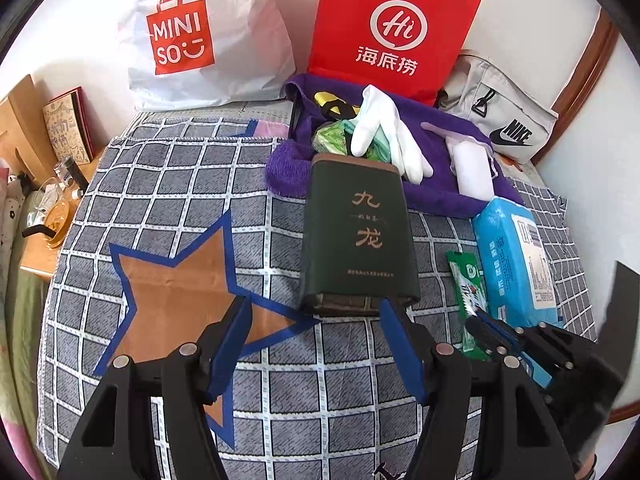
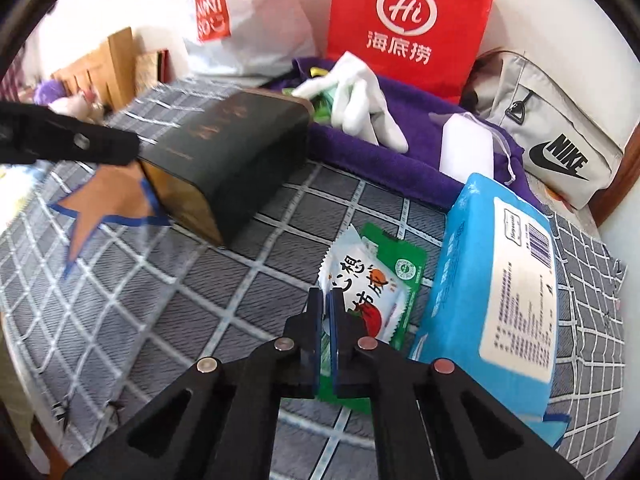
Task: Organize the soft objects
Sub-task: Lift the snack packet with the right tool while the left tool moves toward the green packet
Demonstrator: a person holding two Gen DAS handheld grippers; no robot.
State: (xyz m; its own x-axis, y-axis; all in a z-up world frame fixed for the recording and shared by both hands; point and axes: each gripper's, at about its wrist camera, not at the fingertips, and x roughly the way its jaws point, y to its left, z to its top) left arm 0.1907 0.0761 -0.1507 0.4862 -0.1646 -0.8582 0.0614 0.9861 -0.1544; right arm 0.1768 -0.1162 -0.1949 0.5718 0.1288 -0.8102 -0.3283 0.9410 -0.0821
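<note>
While the left tongs [image 1: 316, 312] stand released, their blue-padded fingers spread just short of the near end of a dark green rectangular tin box with gold characters [image 1: 358, 236], the right tongs [image 2: 327, 300] are clenched on the near edge of a white snack packet with a red tomato print [image 2: 366, 294]. That packet lies over a flat green foil sachet [image 2: 404, 264] on the grey checked bedspread with a brown, blue-edged star [image 1: 176, 280], toward the right edge of the bed. Just beside both, nearer that edge, lies a light blue soft pack of wipes [image 2: 496, 276] with a white label.

Beyond the tin box, toward the far edge of the bed, a purple towel [image 1: 436, 188] is spread out. On it lie a white cloth glove [image 1: 384, 132], a crumpled green wrapper [image 1: 330, 136] partly under the glove, and a small white drawstring pouch [image 1: 474, 172]. The far end of the tin box touches or overlaps the towel's near border; I cannot tell which.

Against the wall at the far edge stand a white plastic Miniso bag [image 1: 208, 40] and a red paper bag with a white "Hi" logo [image 1: 394, 28]. A grey Nike bag [image 1: 508, 124] lies in the far right corner.
</note>
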